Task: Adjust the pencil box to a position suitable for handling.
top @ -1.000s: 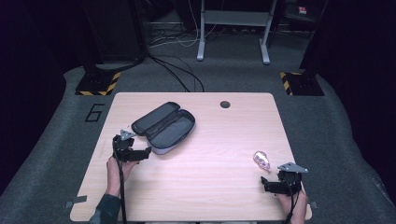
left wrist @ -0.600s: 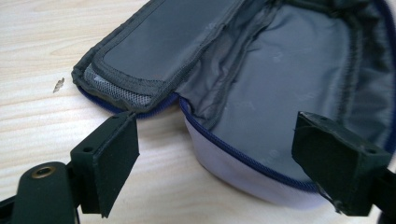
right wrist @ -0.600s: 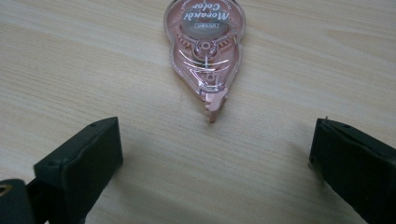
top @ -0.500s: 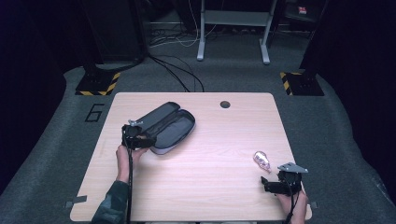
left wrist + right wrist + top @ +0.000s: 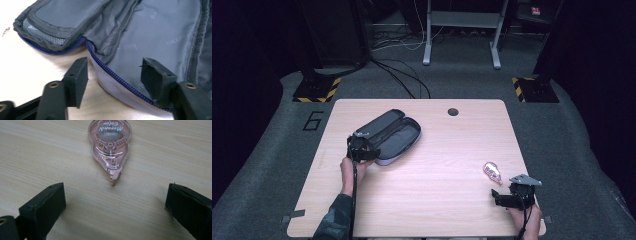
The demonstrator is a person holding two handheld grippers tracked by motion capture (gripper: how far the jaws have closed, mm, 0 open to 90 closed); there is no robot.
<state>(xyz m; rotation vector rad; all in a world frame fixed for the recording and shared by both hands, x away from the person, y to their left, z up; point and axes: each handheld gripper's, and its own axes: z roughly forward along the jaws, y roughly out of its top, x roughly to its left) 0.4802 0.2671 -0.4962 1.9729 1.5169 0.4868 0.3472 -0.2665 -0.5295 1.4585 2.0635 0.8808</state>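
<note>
One left hand-held gripper closing astride pencil case rim, not yet clamping, case far end cut off

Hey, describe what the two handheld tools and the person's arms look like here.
Both are black, two-jawed, with blocky flat pads and brass-coloured screws at the jaw bases. The right tool carries a grey three-cornered plate on top; the left tool has a small grey piece too. A black cable trails from each along the forearm. The left sleeve is a dark camouflage pattern.
</note>
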